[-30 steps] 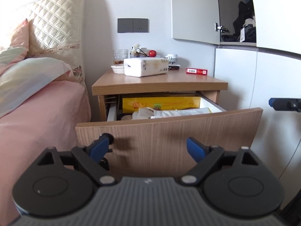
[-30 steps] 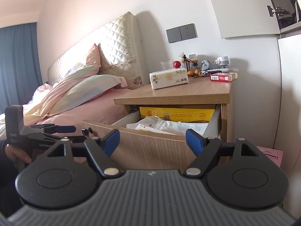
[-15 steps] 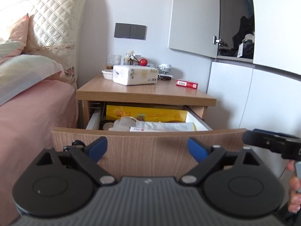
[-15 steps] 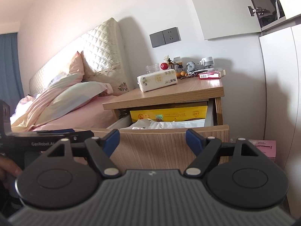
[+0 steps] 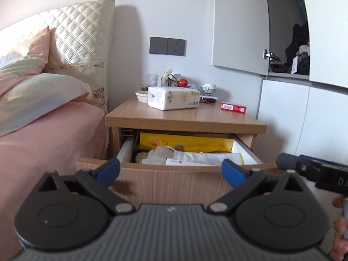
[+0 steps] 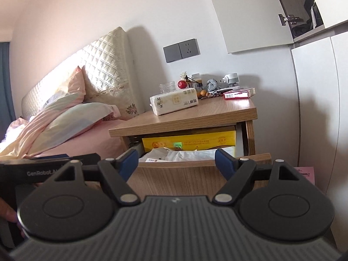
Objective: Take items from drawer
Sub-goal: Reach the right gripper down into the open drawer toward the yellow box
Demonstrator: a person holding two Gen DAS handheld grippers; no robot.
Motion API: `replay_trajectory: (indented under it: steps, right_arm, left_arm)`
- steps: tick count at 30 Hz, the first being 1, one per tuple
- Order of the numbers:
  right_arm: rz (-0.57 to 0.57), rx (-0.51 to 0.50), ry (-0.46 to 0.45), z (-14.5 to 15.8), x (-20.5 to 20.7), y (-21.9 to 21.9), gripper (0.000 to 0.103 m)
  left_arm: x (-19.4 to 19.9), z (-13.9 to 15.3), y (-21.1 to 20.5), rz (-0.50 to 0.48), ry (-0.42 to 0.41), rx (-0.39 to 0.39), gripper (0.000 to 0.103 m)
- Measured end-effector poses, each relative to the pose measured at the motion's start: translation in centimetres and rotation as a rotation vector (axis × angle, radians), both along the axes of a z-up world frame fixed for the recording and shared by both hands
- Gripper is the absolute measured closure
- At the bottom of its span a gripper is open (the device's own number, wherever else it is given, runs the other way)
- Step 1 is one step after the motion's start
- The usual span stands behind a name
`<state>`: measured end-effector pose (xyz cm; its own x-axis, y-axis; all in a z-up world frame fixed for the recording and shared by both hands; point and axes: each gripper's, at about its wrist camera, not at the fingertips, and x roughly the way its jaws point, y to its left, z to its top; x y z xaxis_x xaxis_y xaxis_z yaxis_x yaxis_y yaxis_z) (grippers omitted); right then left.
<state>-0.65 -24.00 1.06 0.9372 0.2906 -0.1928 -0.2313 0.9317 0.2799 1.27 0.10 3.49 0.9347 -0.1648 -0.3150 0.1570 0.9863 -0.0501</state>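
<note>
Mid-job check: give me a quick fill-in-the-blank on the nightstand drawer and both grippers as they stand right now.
1. The nightstand drawer is pulled ____.
2. The long box standing at the back of the drawer is ____ in colour.
3. The left gripper holds ____ between its blue fingertips.
4. On the nightstand top, the small red box lies to the ____ of the white tissue pack in the left wrist view.

Missing words: open; yellow; nothing; right

A tissue pack (image 5: pixel 173 98), a red box (image 5: pixel 233 107) and a white dish (image 5: pixel 141 96) are carried on the wooden desk (image 5: pixel 187 119)
</note>
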Motion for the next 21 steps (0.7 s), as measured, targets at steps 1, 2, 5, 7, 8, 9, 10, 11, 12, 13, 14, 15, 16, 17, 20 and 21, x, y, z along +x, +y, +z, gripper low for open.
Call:
replay_trajectory:
  steps: [1,2,5,7,8,9,10,11,12,13,14,15,16,17,20,21]
  right_arm:
    - [0.003,0.002,0.006,0.0,0.0,0.1,0.024]
    - [0.003,0.000,0.009,-0.1,0.0,0.1,0.024]
    - [-0.029,-0.002,0.021,-0.3,0.2,-0.1,0.024]
    - [-0.049,0.000,0.028,-0.4,0.4,-0.2,0.023]
    - [-0.057,-0.003,0.030,-0.5,0.6,-0.2,0.023]
    - [-0.060,-0.005,0.030,-0.5,0.8,-0.2,0.023]
    - [-0.058,-0.007,0.030,-0.5,0.9,-0.2,0.023]
    - [-0.054,-0.008,0.031,-0.6,1.0,-0.2,0.023]
    - [-0.050,-0.010,0.031,-0.7,1.1,-0.1,0.023]
    - [-0.048,-0.014,0.032,-0.7,1.1,-0.1,0.023]
    - [-0.046,-0.018,0.033,-0.8,1.2,0.0,0.023]
    - [-0.045,-0.020,0.033,-0.8,1.2,0.1,0.023]
    - [-0.042,-0.019,0.032,-0.9,1.3,0.1,0.023]
    - [-0.036,-0.018,0.030,-0.9,1.3,0.2,0.023]
    - [-0.028,-0.025,0.023,-0.9,1.4,0.4,0.023]
    - [-0.028,-0.028,0.023,-0.9,1.4,0.5,0.023]
  left_arm:
    - [0.0,0.0,-0.1,0.001,0.005,-0.003,0.001]
    - [0.1,0.0,-0.1,0.003,0.007,-0.001,0.001]
    - [0.2,-0.3,-0.3,0.010,0.006,0.008,0.000]
    - [0.7,-0.6,-0.4,0.019,0.020,0.015,0.000]
    - [0.9,-0.8,-0.4,0.019,0.024,0.019,0.000]
    - [1.0,-0.8,-0.4,0.016,0.023,0.021,0.000]
    - [1.1,-0.8,-0.4,0.013,0.020,0.020,0.000]
    - [1.2,-0.9,-0.4,0.011,0.019,0.017,0.000]
    - [1.2,-0.9,-0.4,0.009,0.020,0.014,0.000]
    - [1.3,-0.9,-0.4,0.008,0.023,0.013,0.000]
    - [1.4,-1.0,-0.5,0.009,0.026,0.012,0.000]
    - [1.5,-1.0,-0.5,0.008,0.028,0.012,0.000]
    - [1.6,-1.1,-0.6,0.007,0.030,0.012,0.000]
    - [1.6,-1.2,-0.6,0.005,0.031,0.012,0.000]
    - [1.6,-1.2,-0.7,-0.002,0.035,0.013,0.000]
    - [1.5,-1.2,-0.7,-0.004,0.036,0.015,0.000]
